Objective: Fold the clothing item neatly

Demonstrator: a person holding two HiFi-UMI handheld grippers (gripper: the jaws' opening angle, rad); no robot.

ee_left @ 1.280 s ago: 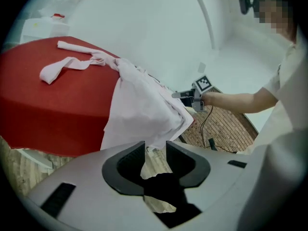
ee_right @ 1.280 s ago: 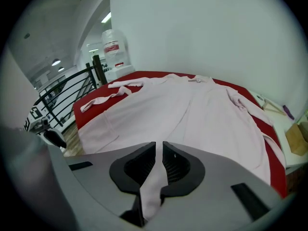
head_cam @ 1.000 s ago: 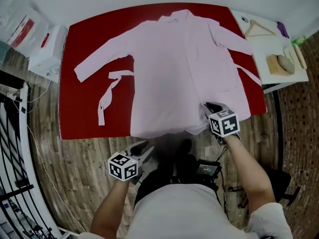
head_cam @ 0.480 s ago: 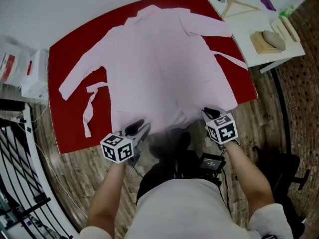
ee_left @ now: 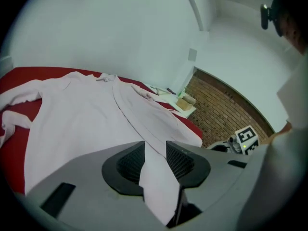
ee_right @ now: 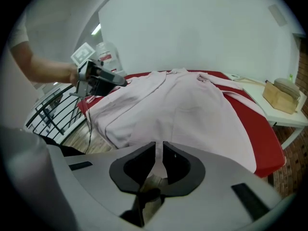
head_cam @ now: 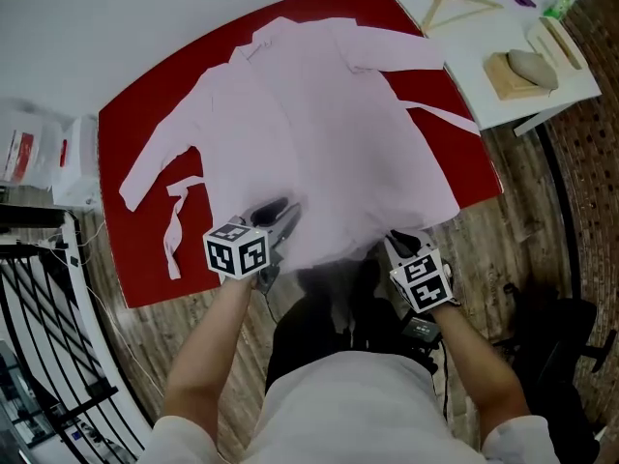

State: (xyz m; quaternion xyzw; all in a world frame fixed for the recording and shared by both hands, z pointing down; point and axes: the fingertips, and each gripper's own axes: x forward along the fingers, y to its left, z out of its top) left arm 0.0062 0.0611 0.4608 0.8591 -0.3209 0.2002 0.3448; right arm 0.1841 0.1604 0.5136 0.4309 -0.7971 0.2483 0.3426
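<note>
Jaws on your left gripper [ee_left: 154, 159] stand partly apart, and a strip of cloth fills the gap and is pinched between the pads. Your right gripper [ee_right: 159, 160] has its jaws almost pressed together, nipping only a thin edge of the same cloth.

That cloth is the hem of the pink robe [head_cam: 319, 133], which lies spread flat and face up. In the head view its collar is at 12 o'clock and its hem at 6 o'clock, nearest you. You hold the hem at about 7 o'clock with the left and 5 o'clock with the right.

Judge the robe as light, thin and quite limp. It will sag between your two grips and crease wherever it goes slack, but it is not fragile. Take it near the two hem corners and keep the edge taut between them. A deeper bite on the right looks wise, since so little cloth sits in those jaws that it could slip out.

One sleeve reaches out towards 9 o'clock and the other towards 2 o'clock. The loose belt [head_cam: 174, 222] lies at 8 o'clock, beside the robe body. All three are likely to trail and bunch when the hem travels.

Everything rests on the red table [head_cam: 145, 269], whose cover may let the cloth slide. At 2 o'clock, just beside it, stands a white side table [head_cam: 484, 104] with a hanger [head_cam: 455, 3], clear of the fold.
</note>
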